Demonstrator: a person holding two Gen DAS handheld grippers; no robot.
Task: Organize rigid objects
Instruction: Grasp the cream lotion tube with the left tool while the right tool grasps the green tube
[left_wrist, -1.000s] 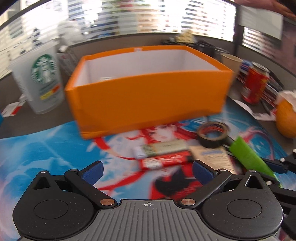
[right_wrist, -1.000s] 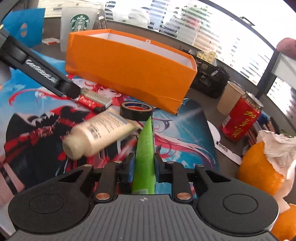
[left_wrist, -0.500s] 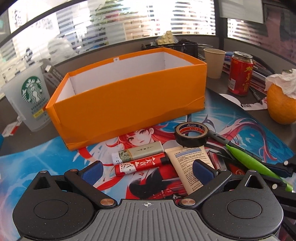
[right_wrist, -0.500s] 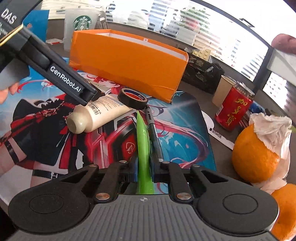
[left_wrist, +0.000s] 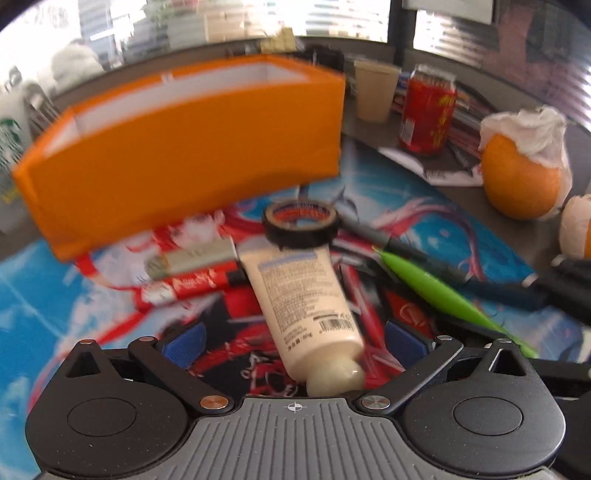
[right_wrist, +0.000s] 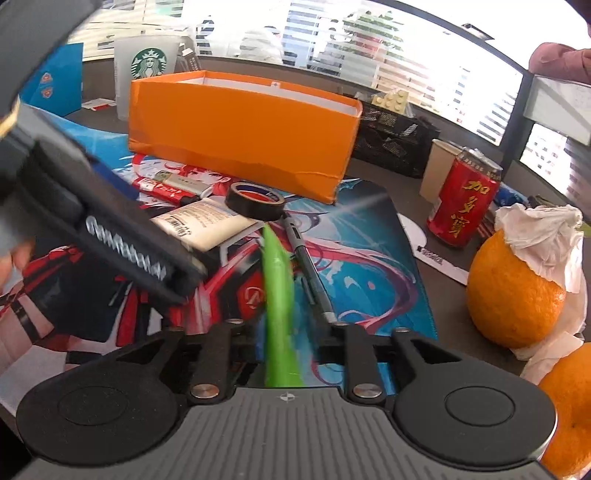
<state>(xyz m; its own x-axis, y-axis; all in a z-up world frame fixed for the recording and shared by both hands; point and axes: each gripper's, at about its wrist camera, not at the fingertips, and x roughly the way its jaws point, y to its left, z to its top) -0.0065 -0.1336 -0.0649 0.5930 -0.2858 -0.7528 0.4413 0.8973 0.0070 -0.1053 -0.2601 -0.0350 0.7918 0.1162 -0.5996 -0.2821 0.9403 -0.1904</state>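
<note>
Printed with anime art, the desk mat (right_wrist: 369, 229) carries the clutter. Nearest, the left gripper (left_wrist: 293, 341) is spread wide around the cap end of a cream tube (left_wrist: 303, 295) bearing a barcode. The right gripper (right_wrist: 282, 332) has the green pen (right_wrist: 279, 280) between its fingers; whether they pinch it is unclear. At 12 o'clock sits a black tape roll (right_wrist: 255, 201), beyond it the orange box (right_wrist: 240, 129). Far at 11 stands a Starbucks cup (right_wrist: 147, 66); at 2, a red can (right_wrist: 463, 203) with Chinese characters.
</note>
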